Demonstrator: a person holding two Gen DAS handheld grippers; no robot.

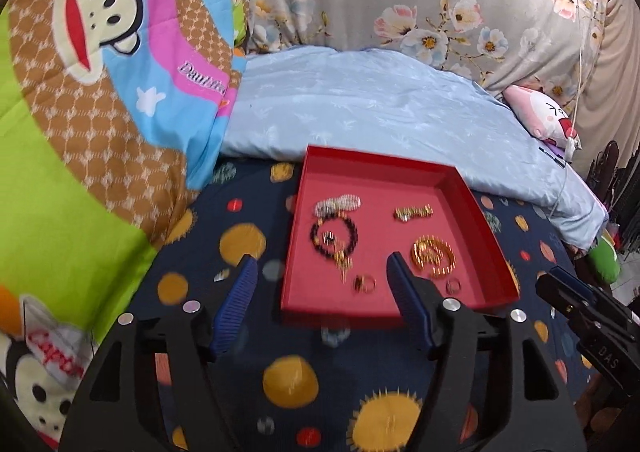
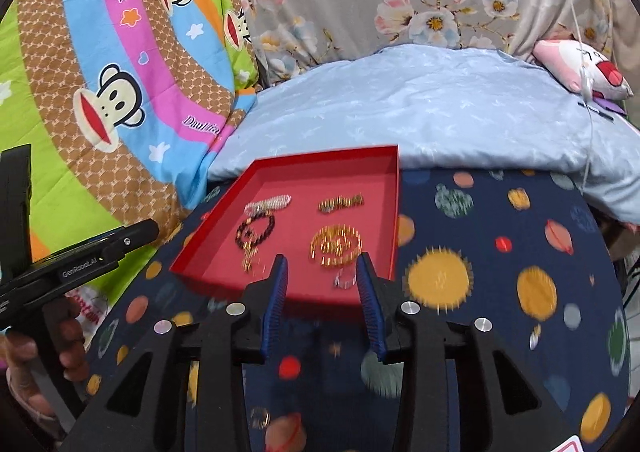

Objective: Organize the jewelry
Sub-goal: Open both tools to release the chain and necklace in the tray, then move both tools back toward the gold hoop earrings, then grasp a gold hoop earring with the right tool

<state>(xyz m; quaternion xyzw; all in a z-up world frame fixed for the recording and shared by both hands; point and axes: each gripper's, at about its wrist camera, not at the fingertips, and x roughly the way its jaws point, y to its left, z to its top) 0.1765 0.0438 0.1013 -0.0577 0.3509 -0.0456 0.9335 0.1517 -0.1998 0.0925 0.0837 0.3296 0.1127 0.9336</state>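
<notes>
At the left of the left wrist view, the cartoon monkey quilt (image 1: 92, 99) fills the frame. Lower down, the left gripper (image 1: 320, 268) hangs with its blue fingers spread wide and nothing between them. One finger sits over the planet-print sheet (image 1: 248, 332), the other over the near part of the red tray (image 1: 476, 203). The tray lies at center frame and holds the jewelry: a silver beaded piece (image 1: 338, 204) and a dark bead bracelet (image 1: 334, 236) touching at its left, a small gold clasp piece (image 1: 414, 211) upper right, coiled gold bangles (image 1: 434, 255) below it, and two rings (image 1: 364, 284) near the front wall.

In the right wrist view the right gripper (image 2: 322, 266) is likewise parted and empty, poised at the tray's front edge just before a pale ring (image 2: 345, 279).

The pieces are small and both frames are motion-blurred, so a fast closing could probably pinch the thin tray wall or flick a ring onto the busy sheet, where it would be hard to spot.

Only the right wrist view shows the person's hand (image 2: 44, 348) on the left gripper's handle at lower left; only the left view shows the front rings apart from each other.
</notes>
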